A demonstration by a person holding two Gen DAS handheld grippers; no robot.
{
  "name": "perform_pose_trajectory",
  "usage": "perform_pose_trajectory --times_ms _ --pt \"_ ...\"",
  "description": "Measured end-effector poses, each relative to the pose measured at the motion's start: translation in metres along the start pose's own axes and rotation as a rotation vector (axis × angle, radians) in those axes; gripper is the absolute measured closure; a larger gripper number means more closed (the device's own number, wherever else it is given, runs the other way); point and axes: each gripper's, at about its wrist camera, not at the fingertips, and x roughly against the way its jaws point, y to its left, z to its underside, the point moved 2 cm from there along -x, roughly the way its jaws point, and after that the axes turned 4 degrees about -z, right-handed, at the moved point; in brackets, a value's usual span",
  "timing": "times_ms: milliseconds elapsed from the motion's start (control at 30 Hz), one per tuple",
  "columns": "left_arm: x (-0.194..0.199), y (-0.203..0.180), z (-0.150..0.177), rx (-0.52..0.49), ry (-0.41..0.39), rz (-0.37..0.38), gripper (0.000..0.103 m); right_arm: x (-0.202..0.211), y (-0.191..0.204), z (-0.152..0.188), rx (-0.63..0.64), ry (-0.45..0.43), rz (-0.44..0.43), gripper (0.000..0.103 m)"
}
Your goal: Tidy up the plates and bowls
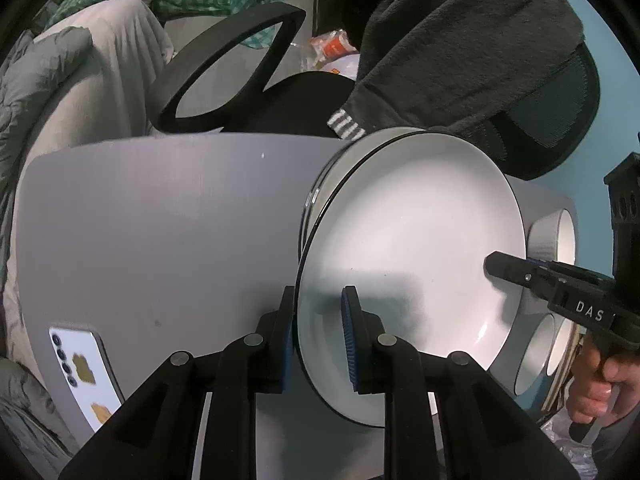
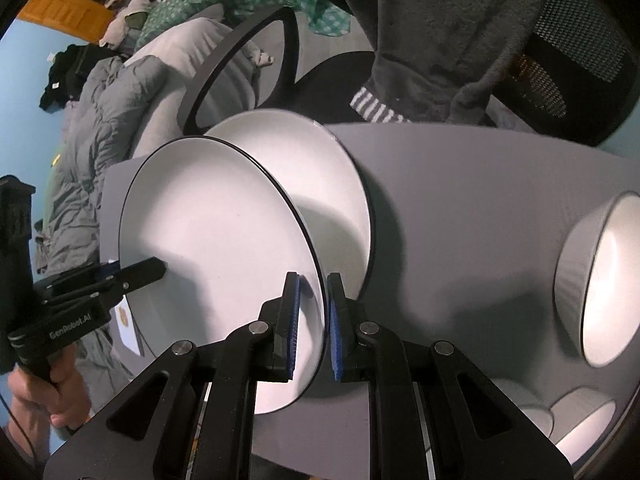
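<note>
A white plate with a black rim (image 1: 412,248) (image 2: 216,240) is held up off the grey table (image 1: 160,220) by both grippers. My left gripper (image 1: 318,300) is shut on its near-left rim; in the right wrist view that gripper (image 2: 160,268) reaches in from the left. My right gripper (image 2: 313,284) is shut on the opposite rim, and its tip (image 1: 492,264) shows over the plate in the left wrist view. A second matching plate (image 2: 320,168) (image 1: 344,176) lies on the table beneath and partly behind the held one.
Two white bowls (image 2: 576,280) (image 2: 580,420) sit at the table's right side. A phone (image 1: 86,372) lies near the left front corner. A black chair (image 1: 224,76) and a mesh chair with a dark fleece (image 1: 460,40) stand beyond the far edge.
</note>
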Motion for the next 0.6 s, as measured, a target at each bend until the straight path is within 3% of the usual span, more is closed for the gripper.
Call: perform_pose_trajectory --times_ms 300,600 --pt "-0.012 -0.003 -0.022 -0.011 0.020 -0.049 0.082 -0.014 -0.007 -0.021 -0.018 0.035 0.018 0.088" --pt "-0.015 -0.007 -0.023 -0.037 0.025 -0.064 0.082 -0.012 -0.008 -0.029 -0.024 0.050 0.045 0.087"
